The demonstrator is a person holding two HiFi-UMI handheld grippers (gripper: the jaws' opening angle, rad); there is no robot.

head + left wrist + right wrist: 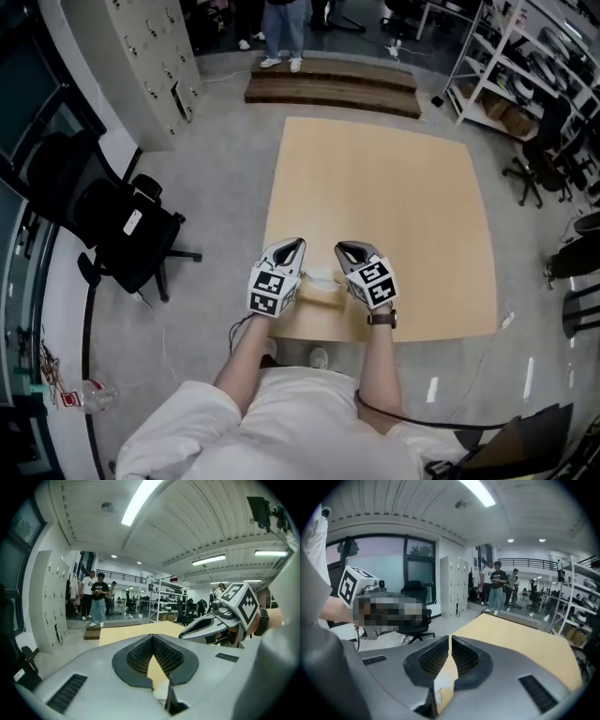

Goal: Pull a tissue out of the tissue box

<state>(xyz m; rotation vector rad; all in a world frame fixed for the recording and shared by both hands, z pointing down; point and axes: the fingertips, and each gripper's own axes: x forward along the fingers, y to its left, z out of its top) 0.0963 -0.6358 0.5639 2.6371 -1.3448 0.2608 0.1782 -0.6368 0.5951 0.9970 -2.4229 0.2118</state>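
Note:
A pale tan tissue box [325, 293] lies near the front edge of the light wooden table [394, 197], with a white tissue [321, 276] standing out of its top. My left gripper [298, 243] hovers just left of the box and my right gripper [341, 247] just right of it, both pointing away from me. In the left gripper view the left gripper [153, 637] has its tips together and nothing between them. The right gripper [450, 638] is likewise shut and empty; a bit of white tissue [440, 686] shows below, behind its jaws.
A black office chair [122, 220] stands on the floor left of the table, with grey lockers [155, 56] behind it. A low wooden platform [333, 86] lies beyond the table's far edge. Shelving [525, 66] and more chairs are at the right. People stand far off.

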